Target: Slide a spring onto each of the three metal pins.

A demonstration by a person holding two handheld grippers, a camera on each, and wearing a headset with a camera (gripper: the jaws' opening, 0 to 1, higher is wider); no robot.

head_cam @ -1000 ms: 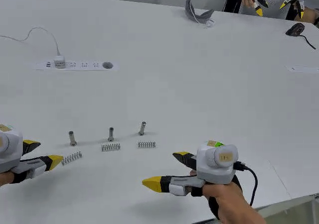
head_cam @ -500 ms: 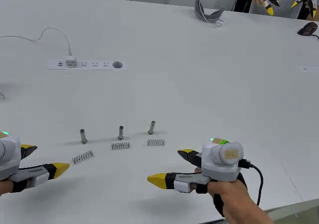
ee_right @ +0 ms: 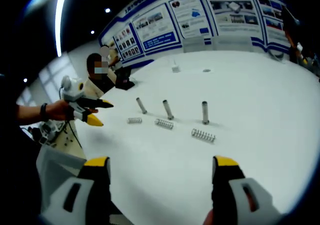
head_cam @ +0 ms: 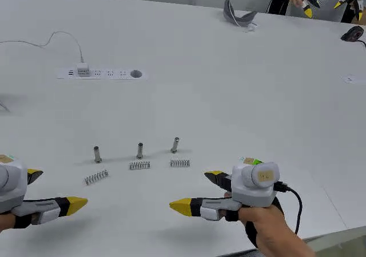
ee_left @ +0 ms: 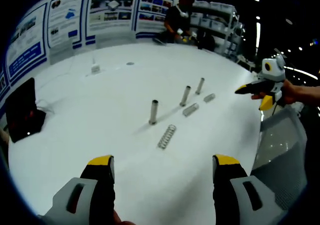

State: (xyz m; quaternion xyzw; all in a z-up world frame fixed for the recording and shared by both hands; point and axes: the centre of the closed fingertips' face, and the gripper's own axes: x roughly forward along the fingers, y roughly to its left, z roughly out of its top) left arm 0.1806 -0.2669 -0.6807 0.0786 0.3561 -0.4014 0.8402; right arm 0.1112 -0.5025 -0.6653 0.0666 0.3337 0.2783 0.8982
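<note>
two handheld tools: the left gripper and right gripper have white bodies and black jaws with yellow tips. a black cable trails from the right one.

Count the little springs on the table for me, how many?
3, all lying on the table: the left spring by the left pin, the middle spring by the middle pin, the right spring by the right pin. None seems hidden.

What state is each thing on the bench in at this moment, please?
Left tongs: open, empty.
Right tongs: open, empty.
Left pin: standing, bare.
Middle pin: standing, bare.
Right pin: standing, bare.
Left spring: lying loose.
Middle spring: lying loose.
Right spring: lying loose.
Power strip: one plug in.
</note>
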